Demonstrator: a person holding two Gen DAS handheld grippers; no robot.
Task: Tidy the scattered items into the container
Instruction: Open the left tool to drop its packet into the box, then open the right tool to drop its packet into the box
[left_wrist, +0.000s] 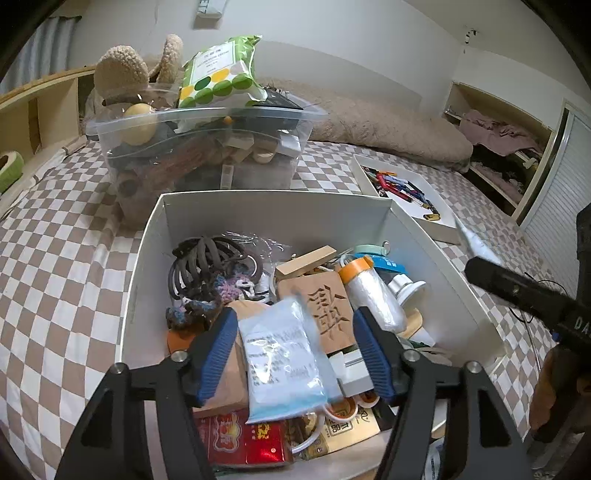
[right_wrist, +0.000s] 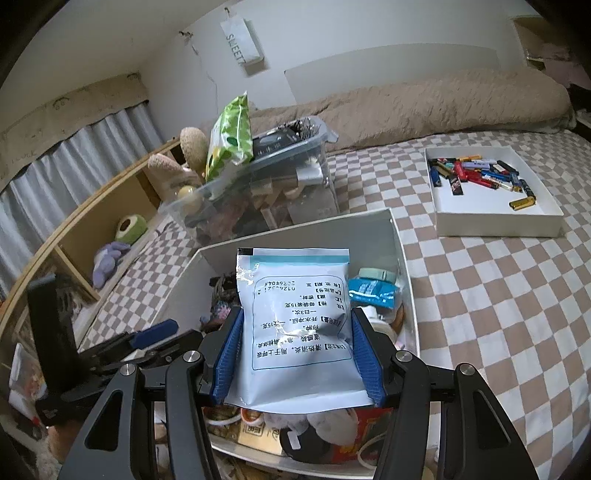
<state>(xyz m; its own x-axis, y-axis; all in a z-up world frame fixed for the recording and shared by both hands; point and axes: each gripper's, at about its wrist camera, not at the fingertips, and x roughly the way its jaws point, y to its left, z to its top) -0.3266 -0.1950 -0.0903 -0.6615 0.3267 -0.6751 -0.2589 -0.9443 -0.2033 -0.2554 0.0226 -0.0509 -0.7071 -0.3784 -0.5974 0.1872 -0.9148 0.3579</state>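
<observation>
Already the white box (left_wrist: 147, 258) is nearly full. The left gripper (left_wrist: 295, 350) stands released, its sachet (left_wrist: 284, 354) dropping loose onto the pile. The right gripper (right_wrist: 295, 354) grasps a second sachet (right_wrist: 295, 321) above the box, not yet deposited.

L claw (left_wrist: 295, 354) agape, R claw (right_wrist: 295, 354) clamped

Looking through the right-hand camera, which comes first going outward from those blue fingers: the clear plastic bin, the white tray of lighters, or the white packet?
1. White packet: clamped between the right gripper fingers, over the white box.
2. Clear plastic bin: beyond the box, slightly left.
3. White tray of lighters: off to the right on the checkered bedspread; too close with the bin to rank firmly.
</observation>
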